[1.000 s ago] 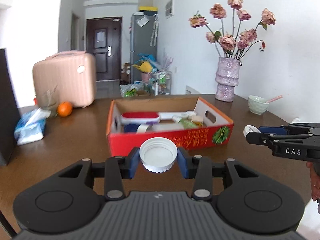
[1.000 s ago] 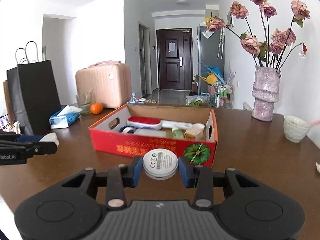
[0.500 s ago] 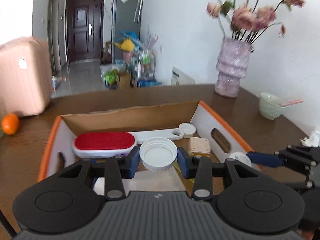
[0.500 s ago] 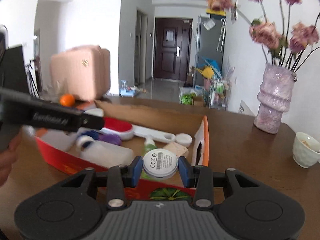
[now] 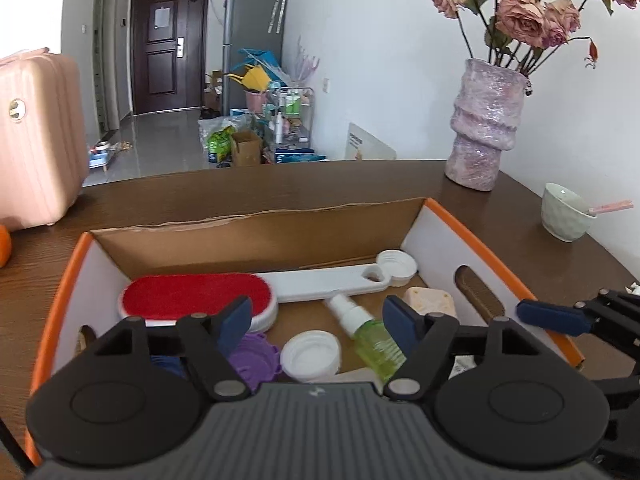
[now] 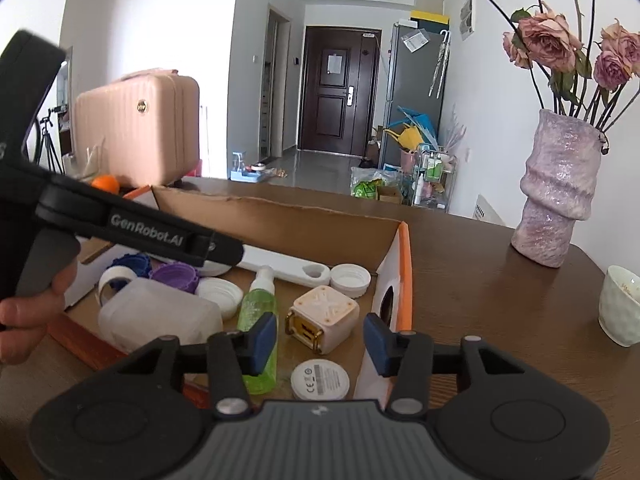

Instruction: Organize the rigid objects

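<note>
Now the white cap (image 5: 311,355) lies open side up on the floor of the cardboard box (image 5: 256,232), low in the centre of the left wrist view, with the purple lid (image 5: 253,362) just left of it and the green spray bottle (image 5: 370,338) just right. The left gripper (image 5: 316,318) hangs above it, jaws opening, blue pads clear of the cap on both sides. Over in the right wrist view, the round white puck (image 6: 319,380) rests label up near the box's right wall, low centre of frame. The right gripper (image 6: 320,338) is above it, jaws opening too, nothing pinched between them. Behind the puck sits the cream cube (image 6: 322,316), tilted, and the translucent jug (image 6: 158,318) lies on its side at lower left. The red brush (image 5: 196,296) stretches across the box's back. At upper right stands the pink vase (image 5: 486,124) on the wooden table (image 5: 400,178).
</note>
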`<state>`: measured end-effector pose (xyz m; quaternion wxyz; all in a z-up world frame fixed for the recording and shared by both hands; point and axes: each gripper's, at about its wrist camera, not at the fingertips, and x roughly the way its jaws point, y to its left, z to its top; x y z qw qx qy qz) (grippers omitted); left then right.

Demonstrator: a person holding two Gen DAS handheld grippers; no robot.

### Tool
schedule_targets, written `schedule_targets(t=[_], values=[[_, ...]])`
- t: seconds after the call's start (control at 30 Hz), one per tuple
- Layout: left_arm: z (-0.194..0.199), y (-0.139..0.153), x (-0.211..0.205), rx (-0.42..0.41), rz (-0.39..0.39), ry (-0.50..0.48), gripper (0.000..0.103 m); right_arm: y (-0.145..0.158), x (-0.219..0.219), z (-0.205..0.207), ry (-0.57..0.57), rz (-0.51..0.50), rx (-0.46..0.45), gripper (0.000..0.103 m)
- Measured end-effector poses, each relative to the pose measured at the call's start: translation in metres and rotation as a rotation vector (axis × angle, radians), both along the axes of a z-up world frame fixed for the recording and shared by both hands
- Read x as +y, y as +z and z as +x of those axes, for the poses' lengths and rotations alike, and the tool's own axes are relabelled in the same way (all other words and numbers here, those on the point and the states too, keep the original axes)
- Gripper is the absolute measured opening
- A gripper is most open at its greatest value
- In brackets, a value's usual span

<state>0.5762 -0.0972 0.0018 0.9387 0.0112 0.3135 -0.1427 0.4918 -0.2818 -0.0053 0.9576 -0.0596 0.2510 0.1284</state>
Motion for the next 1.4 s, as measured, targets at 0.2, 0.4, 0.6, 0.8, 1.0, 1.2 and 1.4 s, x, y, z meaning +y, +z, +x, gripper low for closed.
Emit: schedule_targets(t=[0.2, 0.4, 0.6, 0.8, 1.0, 1.2, 1.4], values=[[-0.030, 0.020, 0.025, -0.057, 0.037, 0.029, 0.078, 0.015, 0.008, -0.008, 0.004, 0.016, -0.010, 0.052], [-0.083, 0.050, 0.067, -0.123, 0.040, 0.098, 0.085, 0.048, 0.024, -0.041, 0.016, 0.019, -0.068, 0.059], [-0.168, 0.057, 0.100, -0.238, 0.103, 0.229, 0.096, 0.066, 0.025, -0.092, -0.016, 0.059, -0.138, 0.084], [-0.244, 0.058, 0.116, -0.294, 0.126, 0.303, 0.099, 0.065, 0.024, -0.146, -0.036, 0.106, -0.156, 0.087], [-0.284, 0.071, 0.116, -0.331, 0.117, 0.298, 0.099, 0.076, 0.025, -0.190, -0.031, 0.123, -0.186, 0.088], [-0.326, 0.075, 0.110, -0.352, 0.085, 0.294, 0.101, 0.081, 0.021, -0.232, -0.027, 0.119, -0.202, 0.090], [-0.379, 0.061, 0.106, -0.339, 0.068, 0.283, 0.103, 0.074, 0.015, -0.288, -0.037, 0.134, -0.221, 0.093]])
